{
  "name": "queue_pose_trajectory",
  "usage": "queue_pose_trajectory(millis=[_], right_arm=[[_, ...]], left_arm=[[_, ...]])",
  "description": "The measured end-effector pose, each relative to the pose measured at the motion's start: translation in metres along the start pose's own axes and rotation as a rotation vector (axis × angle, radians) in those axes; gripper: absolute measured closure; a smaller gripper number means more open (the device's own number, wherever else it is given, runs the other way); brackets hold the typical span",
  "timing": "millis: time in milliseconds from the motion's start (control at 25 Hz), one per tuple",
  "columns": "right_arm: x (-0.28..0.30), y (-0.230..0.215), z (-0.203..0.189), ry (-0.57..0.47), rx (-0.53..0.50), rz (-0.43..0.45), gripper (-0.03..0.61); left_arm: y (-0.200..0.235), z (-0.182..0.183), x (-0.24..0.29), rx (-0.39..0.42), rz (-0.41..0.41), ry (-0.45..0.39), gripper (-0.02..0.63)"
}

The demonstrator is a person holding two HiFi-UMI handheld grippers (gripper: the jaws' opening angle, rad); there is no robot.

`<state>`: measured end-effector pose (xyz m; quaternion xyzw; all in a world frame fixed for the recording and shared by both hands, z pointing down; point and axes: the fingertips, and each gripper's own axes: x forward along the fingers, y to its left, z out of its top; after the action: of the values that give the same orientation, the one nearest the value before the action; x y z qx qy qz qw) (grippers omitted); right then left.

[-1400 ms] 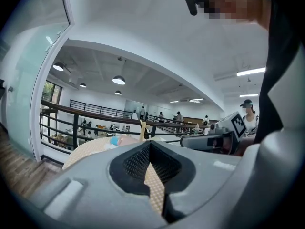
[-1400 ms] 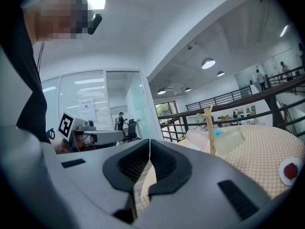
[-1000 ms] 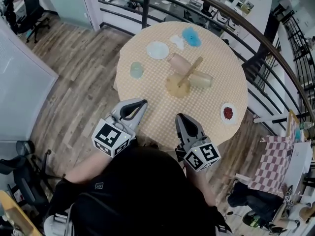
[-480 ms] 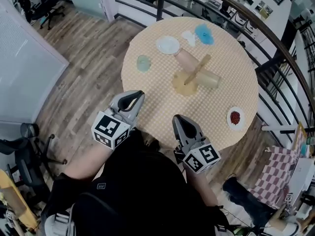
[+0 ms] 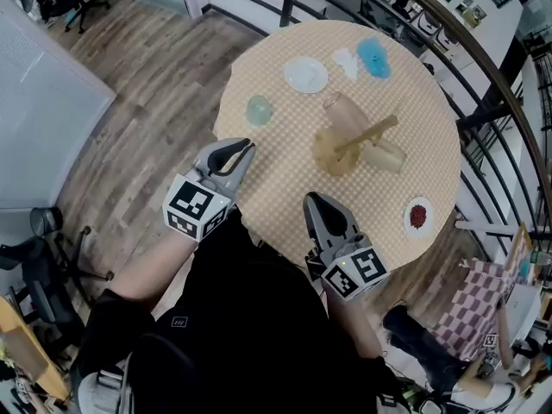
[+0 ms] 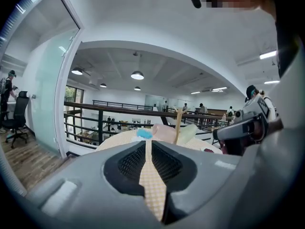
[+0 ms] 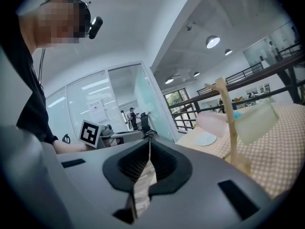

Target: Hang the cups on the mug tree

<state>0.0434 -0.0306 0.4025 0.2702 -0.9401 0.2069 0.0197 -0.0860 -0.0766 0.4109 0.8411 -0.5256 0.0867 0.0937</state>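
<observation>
A wooden mug tree (image 5: 349, 143) stands near the middle of the round checked table (image 5: 285, 188). A pink cup (image 5: 342, 110) and a pale yellow cup (image 5: 388, 155) hang on its branches. A pale green cup (image 5: 259, 110) stands alone on the cloth, left of the tree. My left gripper (image 5: 247, 147) hovers at the table's near-left edge, shut and empty. My right gripper (image 5: 312, 200) is over the near edge, also shut on nothing. In the right gripper view the mug tree (image 7: 229, 128) rises ahead with the pale yellow cup (image 7: 255, 117) and the pink cup (image 7: 212, 123) on it.
A white saucer (image 5: 306, 74), a crumpled white thing (image 5: 347, 59) and a blue thing (image 5: 374, 57) lie at the table's far side. A small dish with red contents (image 5: 418, 216) sits near the right edge. A dark railing (image 5: 483, 67) curves behind the table. Wooden floor lies to the left.
Both grippers have moved forward and slightly down toward the table, the left one now at its edge. The head view has shifted, so the table sits lower and further right.
</observation>
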Motion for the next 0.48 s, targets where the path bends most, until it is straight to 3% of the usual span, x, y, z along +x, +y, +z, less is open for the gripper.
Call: queue_pose_trajectory(millis=[480], right_arm=[[0.120, -0.015, -0.019, 0.014, 0.029, -0.028, 0.557]], left_arm=[[0.091, -0.054, 0.069, 0.064, -0.139, 0.029, 0.384]])
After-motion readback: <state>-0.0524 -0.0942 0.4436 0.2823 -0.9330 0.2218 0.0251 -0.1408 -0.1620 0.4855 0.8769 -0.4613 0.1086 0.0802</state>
